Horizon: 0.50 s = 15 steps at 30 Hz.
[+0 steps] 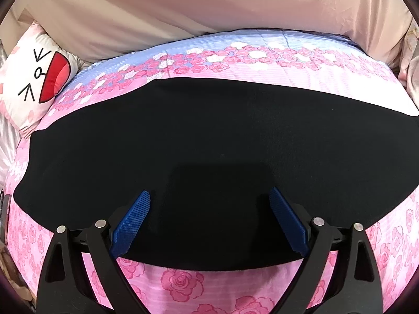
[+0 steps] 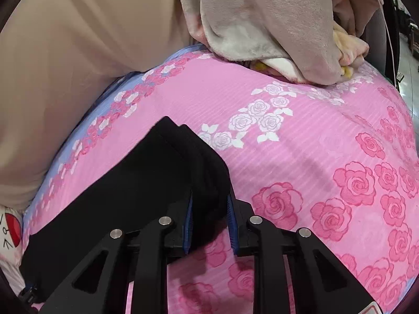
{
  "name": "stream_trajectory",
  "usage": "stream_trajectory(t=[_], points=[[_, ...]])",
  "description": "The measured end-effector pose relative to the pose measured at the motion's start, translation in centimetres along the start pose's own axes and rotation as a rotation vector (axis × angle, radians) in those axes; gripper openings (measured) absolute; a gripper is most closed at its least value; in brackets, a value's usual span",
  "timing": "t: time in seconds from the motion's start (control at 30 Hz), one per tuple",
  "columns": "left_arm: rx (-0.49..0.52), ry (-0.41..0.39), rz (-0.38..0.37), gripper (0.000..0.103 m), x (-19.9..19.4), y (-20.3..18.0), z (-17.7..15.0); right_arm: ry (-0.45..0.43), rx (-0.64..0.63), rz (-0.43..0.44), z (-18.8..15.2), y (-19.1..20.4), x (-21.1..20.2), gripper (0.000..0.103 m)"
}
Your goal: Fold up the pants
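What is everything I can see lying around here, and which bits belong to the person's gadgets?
pants: one, black, spread flat across the middle of the bed; one end bunched and raised at the right gripper
bedspread: one, pink with rose print and a blue band along the far edge, under the pants
cushion: one, white with a cartoon face and red mouth, at the bed's far left corner
plush blanket: one heap, grey-beige with yellow and cream showing, at the bed's far right
beige backing: one, beige, behind the bed
left gripper: one, black with blue pads, open, fingers over the pants
right gripper: one, black with blue pads, shut on the pants' end
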<state>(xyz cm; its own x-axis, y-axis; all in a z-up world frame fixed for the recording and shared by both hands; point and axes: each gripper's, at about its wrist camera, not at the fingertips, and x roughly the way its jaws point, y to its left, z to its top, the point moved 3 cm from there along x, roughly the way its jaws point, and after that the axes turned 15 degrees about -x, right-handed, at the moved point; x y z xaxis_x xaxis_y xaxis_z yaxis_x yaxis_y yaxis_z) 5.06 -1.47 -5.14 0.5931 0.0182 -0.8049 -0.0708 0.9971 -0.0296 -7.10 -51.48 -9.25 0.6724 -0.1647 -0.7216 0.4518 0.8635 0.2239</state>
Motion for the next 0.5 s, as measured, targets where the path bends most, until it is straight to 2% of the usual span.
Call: stream_trajectory(t=[0.13,0.2,0.37,0.5], points=[[-0.016,0.001,-0.028,0.091,-0.2,0.6,0.2,-0.069,0.006,0.071,0.5,2.6,-2.6,0.020],[-0.025,0.005,-0.044,0.091,-0.2,0.9,0.3,-0.104,-0.022,0.127,1.2,5.2,-4.4,0.020],[-0.036,0.006,-0.072,0.091,-0.2,1.3,0.6,-0.174,-0.138,0.206,3.3,12.2,-8.0,0.020],[-0.018,-0.003,-0.067,0.091,-0.1,1.4,0.7,-0.207,-0.226,0.252,4.6,17.7,-10.1,0.020]])
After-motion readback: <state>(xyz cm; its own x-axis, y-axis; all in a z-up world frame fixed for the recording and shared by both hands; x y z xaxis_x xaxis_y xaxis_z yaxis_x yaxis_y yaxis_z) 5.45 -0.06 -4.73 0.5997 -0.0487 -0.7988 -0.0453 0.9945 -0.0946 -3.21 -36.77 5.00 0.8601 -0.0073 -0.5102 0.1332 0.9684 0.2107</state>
